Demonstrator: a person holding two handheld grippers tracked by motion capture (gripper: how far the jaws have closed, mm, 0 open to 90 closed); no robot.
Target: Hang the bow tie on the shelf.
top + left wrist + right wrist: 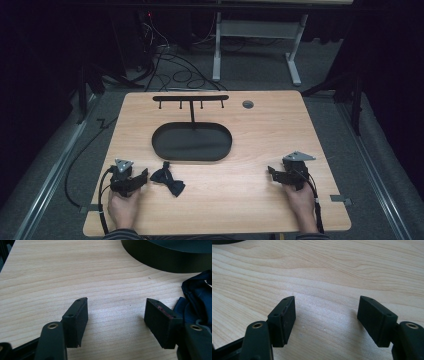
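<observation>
Where the forearms come in at the near edge of the table (pixel 225 210), a gripper is held in each hand, both resting low over the wood. The left gripper (pixel 141 179) is seen at the near left corner; in its own view (pixel 116 315) the jaws are spread wide, with bare wood between them and nothing gripped. Just beside its right jaw a dark blue bow tie (pixel 168 180) is laid crumpled on the wood, and its folds (pixel 197 300) are seen reaching the outer side of that jaw; whether cloth and jaw touch cannot be told. The right gripper (pixel 274 174) is held at the near right, well apart from the bow tie. In its own view (pixel 327 315) its jaws are likewise parted wide over bare wood, with nothing between them. A cable is trailed from each gripper back toward the near edge.

Farther in, near the middle of the table, a black oval tray (pixel 165 150) is set, its wall (pixel 160 260) seen beyond the left jaws. From the tray's far side a thin post is raised, topped by a black bar (pixel 190 98) with small pegs hung below it. Near the far edge a round grey grommet (pixel 248 104) is let into the wood. Beyond the table, cables are strewn on the floor below a white desk frame (pixel 257 30).
</observation>
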